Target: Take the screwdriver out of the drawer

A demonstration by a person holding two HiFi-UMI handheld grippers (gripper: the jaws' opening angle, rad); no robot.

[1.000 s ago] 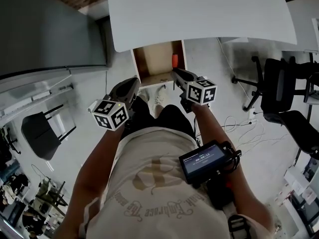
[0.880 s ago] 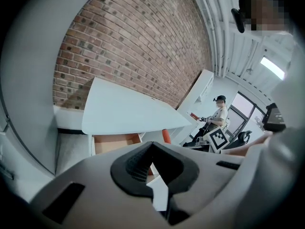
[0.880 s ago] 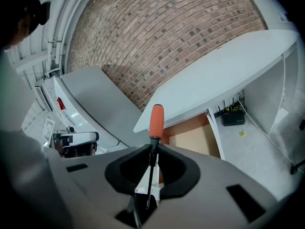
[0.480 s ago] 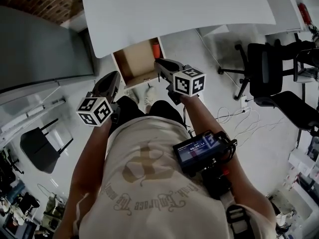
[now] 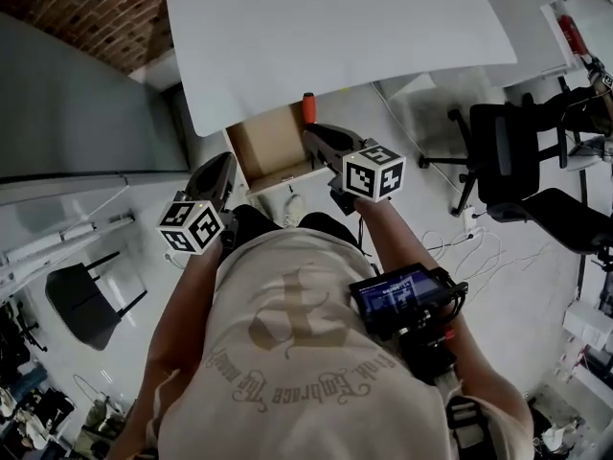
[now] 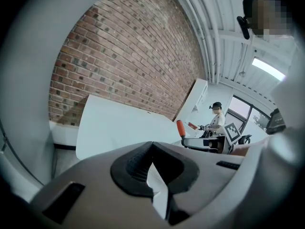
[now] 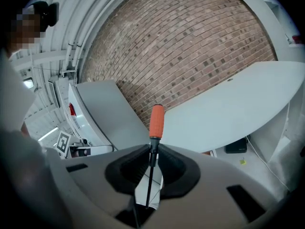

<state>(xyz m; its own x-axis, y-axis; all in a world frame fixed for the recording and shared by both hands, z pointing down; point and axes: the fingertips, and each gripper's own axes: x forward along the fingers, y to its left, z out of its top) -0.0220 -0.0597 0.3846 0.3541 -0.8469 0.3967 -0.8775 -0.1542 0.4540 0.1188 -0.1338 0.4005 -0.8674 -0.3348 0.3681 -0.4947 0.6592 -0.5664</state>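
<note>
Right fingers (image 7: pixel 125 173) pinch screwdriver (image 7: pixel 157 120) shaft, handle beyond tips | left fingers (image 6: pixel 132 171) together, empty | drawer (image 5: pixel 263 147) open

- Far end of the drawer (image 5: pixel 266 147) is hidden beneath the white counter (image 5: pixel 335 36).
- From the head view only the screwdriver (image 5: pixel 308 106)'s orange handle shows; the right claw (image 5: pixel 316 134) covers its shaft.

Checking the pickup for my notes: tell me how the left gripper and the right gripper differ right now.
The right gripper is shut on the screwdriver, whose orange handle sticks up past the jaws; the left gripper is shut on nothing. In the head view the right gripper is at the open drawer's right edge, the left gripper beside its left front corner. Both carry a marker cube and point toward the desk.
</note>
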